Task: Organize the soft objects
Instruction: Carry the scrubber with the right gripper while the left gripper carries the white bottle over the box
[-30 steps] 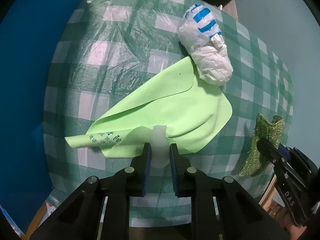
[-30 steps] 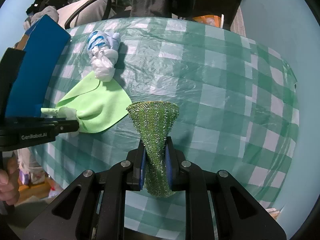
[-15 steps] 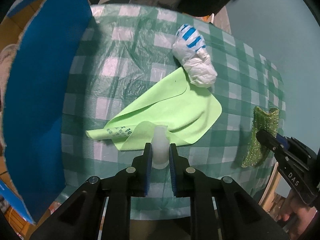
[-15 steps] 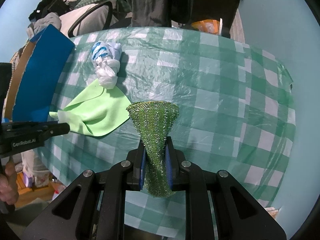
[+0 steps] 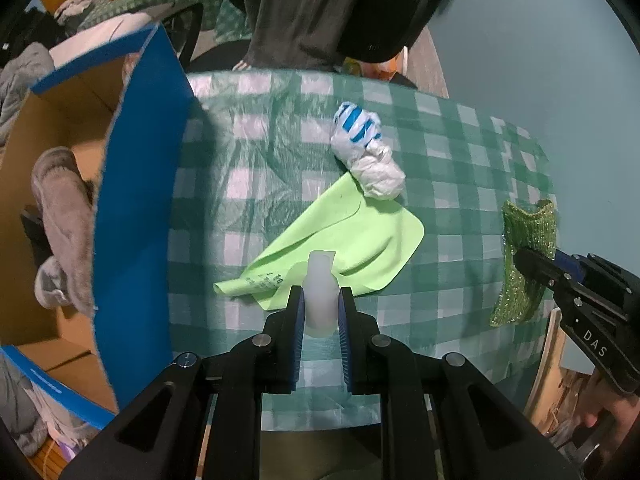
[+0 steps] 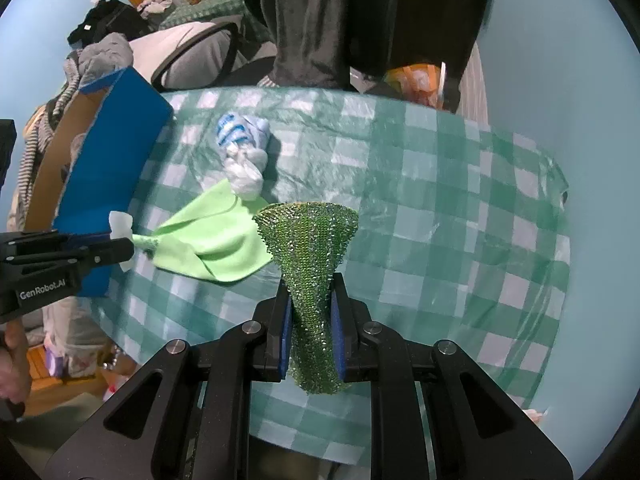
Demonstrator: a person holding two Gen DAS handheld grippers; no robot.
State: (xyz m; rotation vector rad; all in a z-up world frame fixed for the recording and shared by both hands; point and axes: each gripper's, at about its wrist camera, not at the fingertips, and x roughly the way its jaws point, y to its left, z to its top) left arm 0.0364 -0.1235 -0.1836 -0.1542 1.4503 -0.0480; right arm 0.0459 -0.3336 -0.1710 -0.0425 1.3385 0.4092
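Observation:
My left gripper (image 5: pixel 320 295) points down over the table and is shut on a small whitish soft piece (image 5: pixel 319 280); in the right wrist view this gripper (image 6: pixel 122 249) hangs by the blue box with the piece (image 6: pixel 120 222) sticking out. Shut on a glittery green scrub cloth (image 6: pixel 310 248), my right gripper (image 6: pixel 311 292) holds it above the table; the left wrist view has the cloth (image 5: pixel 524 236) and gripper (image 5: pixel 526 258) at the right edge. A light green cloth (image 5: pixel 352 240) (image 6: pixel 208 240) lies flat, a knotted white-and-blue plastic bag (image 5: pixel 364 152) (image 6: pixel 242 152) touching its far corner.
A blue cardboard box (image 5: pixel 140 200) (image 6: pixel 116 152) stands open at the table's left edge with a grey soft item (image 5: pixel 64 216) inside. The table (image 5: pixel 460 160) has a green checked plastic cover. A person in dark clothes (image 6: pixel 360 20) stands behind it; clutter lies beyond.
Both grippers have risen with their items still held, so the table looks smaller. The open box with the grey item has come into the left wrist view.

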